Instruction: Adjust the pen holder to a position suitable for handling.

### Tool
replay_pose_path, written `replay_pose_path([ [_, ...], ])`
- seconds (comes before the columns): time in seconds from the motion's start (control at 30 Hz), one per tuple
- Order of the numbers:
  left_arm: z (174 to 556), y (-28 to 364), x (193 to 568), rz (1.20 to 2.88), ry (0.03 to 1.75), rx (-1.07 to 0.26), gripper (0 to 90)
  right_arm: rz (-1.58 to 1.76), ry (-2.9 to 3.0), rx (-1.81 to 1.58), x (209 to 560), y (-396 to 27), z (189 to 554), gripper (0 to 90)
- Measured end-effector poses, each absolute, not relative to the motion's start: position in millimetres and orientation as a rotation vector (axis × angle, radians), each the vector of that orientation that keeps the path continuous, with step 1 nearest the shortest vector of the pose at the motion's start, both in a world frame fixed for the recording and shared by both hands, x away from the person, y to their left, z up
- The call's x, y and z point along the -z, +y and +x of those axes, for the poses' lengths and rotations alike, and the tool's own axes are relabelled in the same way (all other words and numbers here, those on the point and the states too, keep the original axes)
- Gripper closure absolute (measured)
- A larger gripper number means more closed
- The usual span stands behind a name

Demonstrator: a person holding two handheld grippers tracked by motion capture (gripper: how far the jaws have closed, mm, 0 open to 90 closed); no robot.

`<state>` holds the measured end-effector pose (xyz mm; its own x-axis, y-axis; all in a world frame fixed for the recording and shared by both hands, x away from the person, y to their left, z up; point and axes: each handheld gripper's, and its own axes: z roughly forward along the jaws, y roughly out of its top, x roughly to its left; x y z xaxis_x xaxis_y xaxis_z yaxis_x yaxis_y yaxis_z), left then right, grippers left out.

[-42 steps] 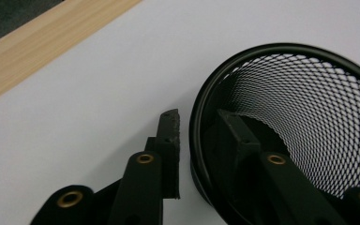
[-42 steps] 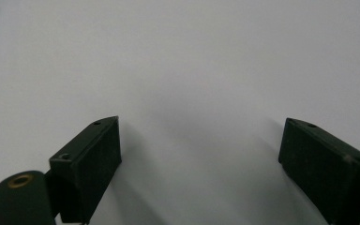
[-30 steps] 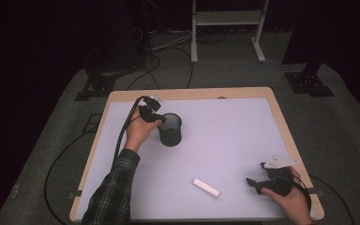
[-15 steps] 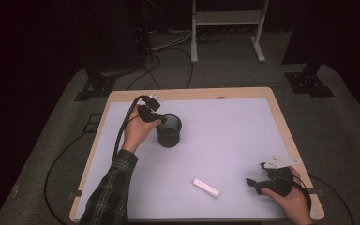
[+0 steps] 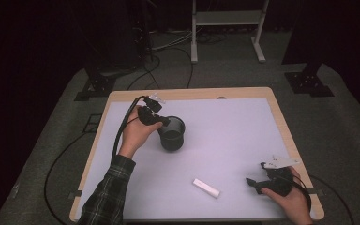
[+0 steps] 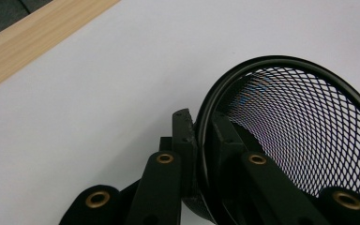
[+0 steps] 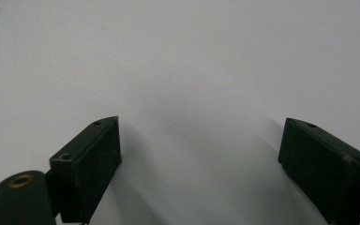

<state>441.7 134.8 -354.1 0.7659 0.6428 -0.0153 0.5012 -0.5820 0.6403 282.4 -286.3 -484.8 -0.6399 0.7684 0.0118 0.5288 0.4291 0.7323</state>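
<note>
Mesh cup (image 5: 172, 136) tilts, mouth up-right, rim pinched in left gripper (image 5: 161, 123) jaws.

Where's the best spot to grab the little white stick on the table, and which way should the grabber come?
Grab the white stick across its narrow middle, coming straight down from above. It lies flat on the table, long and thin, so only its two long sides offer jaws a hold. The open right gripper sits nearest, with bare table around the stick.
</note>
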Motion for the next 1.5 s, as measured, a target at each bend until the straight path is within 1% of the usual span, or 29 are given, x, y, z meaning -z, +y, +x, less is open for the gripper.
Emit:
replay_pose_path([
  [0.23,428.2,126.5,349.9,2.333,0.794,-0.260,82.2,1.115,2.363,-1.037,484.8,-286.3,282.3,12.1],
  [0.67,406.5,100.2,363.7,2.352,0.711,-0.172,82.2,1.114,2.363,-1.037,484.8,-286.3,282.4,12.1],
  [1.13,401.1,78.1,383.4,2.365,0.694,-0.127,82.2,1.115,2.363,-1.037,484.8,-286.3,282.3,12.1],
  [1.5,402.8,72.3,392.8,2.378,0.699,-0.099,82.1,1.115,2.363,-1.037,484.8,-286.3,282.3,12.1],
])
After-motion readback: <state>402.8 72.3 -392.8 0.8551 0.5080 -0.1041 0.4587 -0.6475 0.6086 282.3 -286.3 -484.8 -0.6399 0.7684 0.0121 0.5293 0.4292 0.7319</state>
